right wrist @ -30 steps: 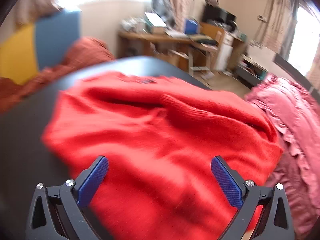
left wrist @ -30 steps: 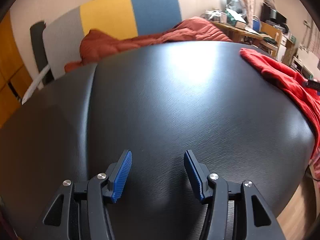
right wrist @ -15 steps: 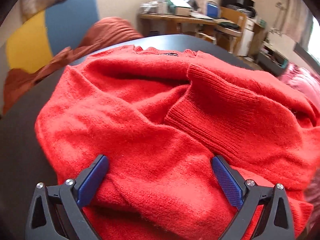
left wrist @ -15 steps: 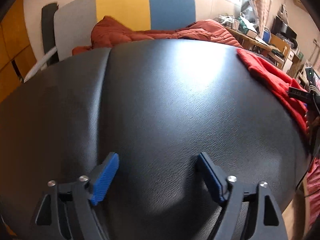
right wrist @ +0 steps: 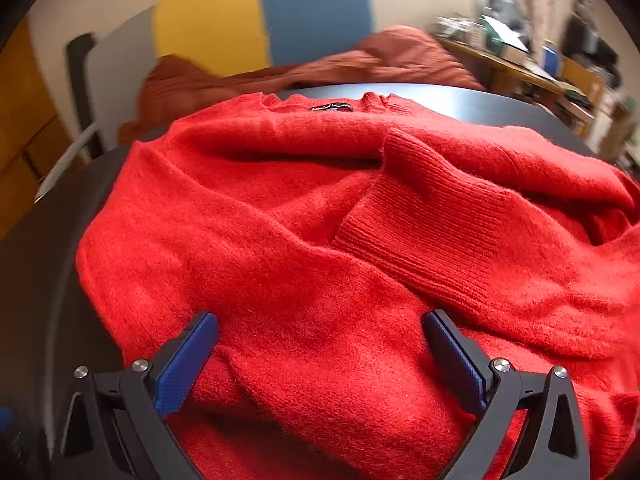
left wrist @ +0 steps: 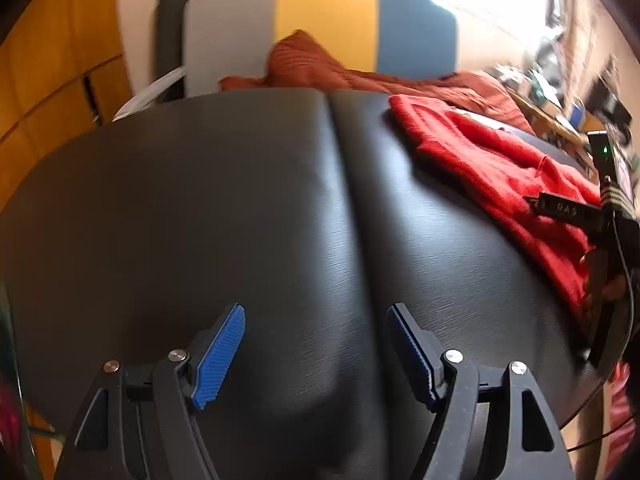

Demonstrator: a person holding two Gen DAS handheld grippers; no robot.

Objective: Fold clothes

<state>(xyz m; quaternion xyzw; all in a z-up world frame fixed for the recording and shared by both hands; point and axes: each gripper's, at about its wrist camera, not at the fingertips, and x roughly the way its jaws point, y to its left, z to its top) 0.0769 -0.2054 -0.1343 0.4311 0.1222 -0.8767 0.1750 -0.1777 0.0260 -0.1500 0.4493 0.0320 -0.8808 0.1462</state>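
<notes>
- While my left gripper (left wrist: pixel 316 354) hangs over bare black, faintly grained table (left wrist: pixel 240 200), its ribbed blue pads (left wrist: pixel 218 356) stand apart with nothing between, having just closed a little.
- I see the fuzzy red knit sweater (right wrist: pixel 320 220) rumpled on the table's right part (ribbed cuff (right wrist: pixel 420 232) folded across).
- My right gripper (right wrist: pixel 320 360) is spread wide above it, pads not pinching.
- Beyond the far rim lies a rust-brown quilted blanket (left wrist: pixel 320 68); open tabletop left.
</notes>
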